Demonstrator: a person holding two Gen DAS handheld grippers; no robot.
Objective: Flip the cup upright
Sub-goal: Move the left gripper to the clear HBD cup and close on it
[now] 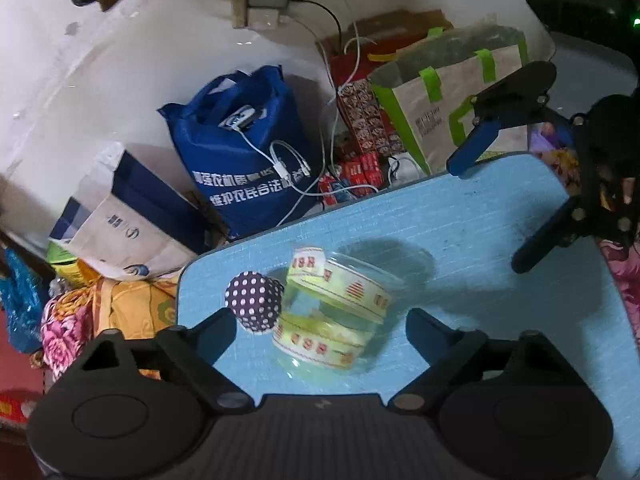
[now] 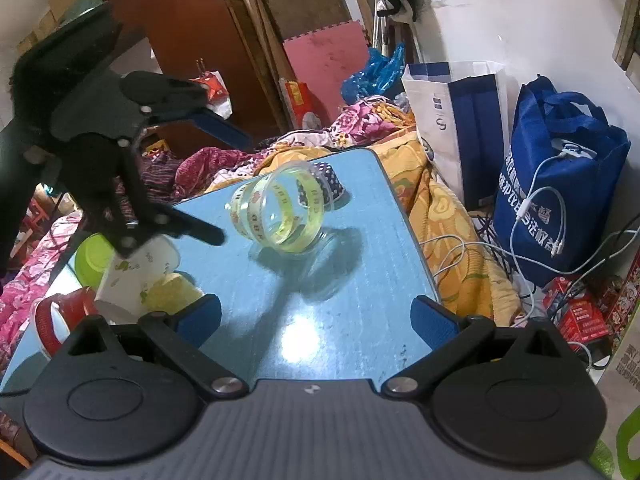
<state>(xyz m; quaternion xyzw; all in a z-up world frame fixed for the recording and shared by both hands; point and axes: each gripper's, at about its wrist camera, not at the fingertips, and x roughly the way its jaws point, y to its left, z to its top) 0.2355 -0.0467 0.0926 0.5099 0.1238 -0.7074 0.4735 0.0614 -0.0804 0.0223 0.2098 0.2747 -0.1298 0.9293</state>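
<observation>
Cup [image 1: 334, 312] on side, table [image 1: 460, 220]; grippers empty.

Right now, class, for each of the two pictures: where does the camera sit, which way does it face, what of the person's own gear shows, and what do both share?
Left wrist: sits on the left gripper, open, looking across the blue table at the clear cup lying on its side; the right gripper shows at the right.
Right wrist: sits on the right gripper, open, facing the cup from farther off; the left gripper shows at the left.
Shared: cup, table, dotted cup, blue bag.
</observation>
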